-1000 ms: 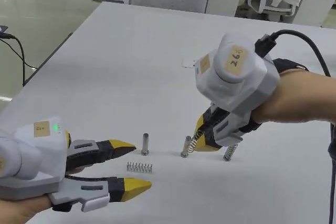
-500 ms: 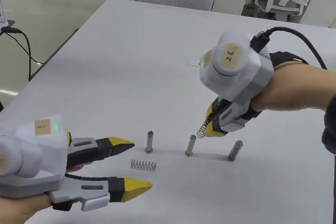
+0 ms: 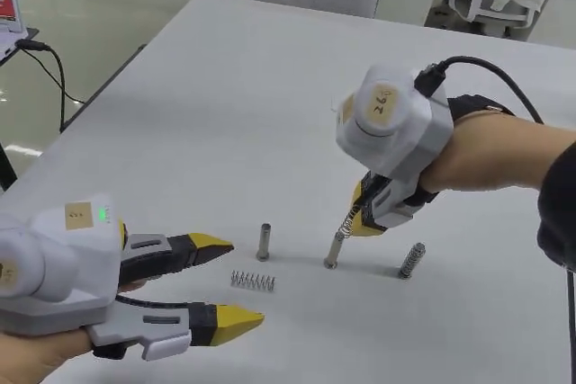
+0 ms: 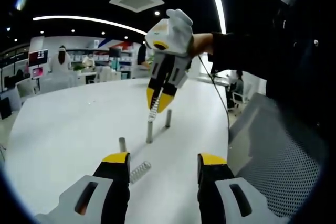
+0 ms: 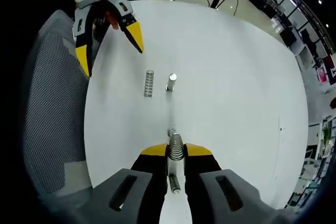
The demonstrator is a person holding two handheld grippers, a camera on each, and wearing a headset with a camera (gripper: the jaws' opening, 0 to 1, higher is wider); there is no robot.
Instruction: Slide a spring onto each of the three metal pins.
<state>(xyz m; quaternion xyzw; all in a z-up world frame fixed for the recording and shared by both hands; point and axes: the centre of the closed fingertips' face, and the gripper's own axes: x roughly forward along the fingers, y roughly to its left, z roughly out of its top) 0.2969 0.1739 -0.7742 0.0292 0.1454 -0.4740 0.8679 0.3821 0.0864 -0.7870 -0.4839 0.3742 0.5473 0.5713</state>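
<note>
Spring poised: right tongs (image 3: 364,222) clamp a small steel coil spring (image 3: 347,219), tilted just above the middle upright metal pin (image 3: 334,250) to line its bore over the tip. Left tongs (image 4: 164,158) hang spread, a second loose spring (image 3: 252,281) just ahead on the white worktop (image 3: 225,105), handy for pickup.

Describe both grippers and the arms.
Both the left gripper and right gripper have white rounded bodies, black jaws with yellow tips and tan handwritten stickers. The left shows a green light; a black cable leaves the right, with a black wrist strap and dark sleeve.
</note>
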